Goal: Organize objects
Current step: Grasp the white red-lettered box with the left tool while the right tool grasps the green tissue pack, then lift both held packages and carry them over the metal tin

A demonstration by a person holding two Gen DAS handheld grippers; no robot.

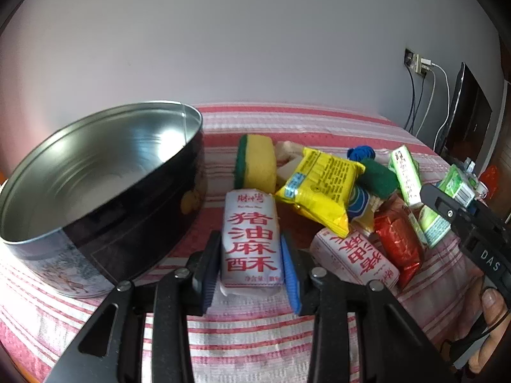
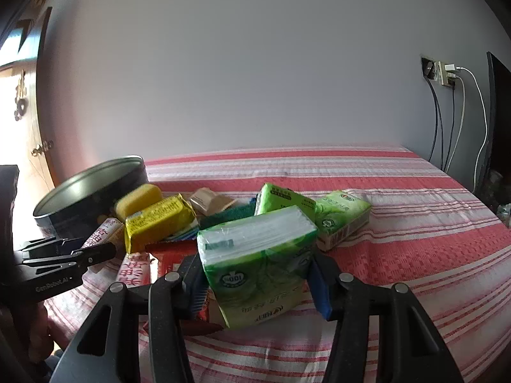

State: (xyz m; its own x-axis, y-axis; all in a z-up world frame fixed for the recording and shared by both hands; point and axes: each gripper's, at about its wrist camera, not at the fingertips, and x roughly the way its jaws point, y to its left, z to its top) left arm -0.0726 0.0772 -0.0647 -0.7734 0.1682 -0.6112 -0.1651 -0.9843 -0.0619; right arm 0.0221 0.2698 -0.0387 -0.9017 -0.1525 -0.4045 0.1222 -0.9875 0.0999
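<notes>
My left gripper (image 1: 251,266) is shut on a white snack pack with red Chinese letters (image 1: 250,239), right of the round black tin (image 1: 95,172), whose silver inside shows nothing in it. My right gripper (image 2: 257,282) is shut on a green tissue pack (image 2: 258,255) at the near edge of the pile. The pile holds a yellow snack bag (image 1: 319,188), a yellow-green sponge (image 1: 255,162), a second white snack pack (image 1: 354,255), a red packet (image 1: 397,242) and two more green tissue packs (image 2: 343,220). The right gripper also shows at the right of the left wrist view (image 1: 429,196).
Everything lies on a red-and-white striped cloth (image 2: 399,239) against a plain wall. A wall socket with cables (image 2: 447,76) and a dark screen (image 1: 466,111) stand at the far right. A blue yarn ball (image 1: 362,153) and a green cloth (image 1: 378,177) lie in the pile.
</notes>
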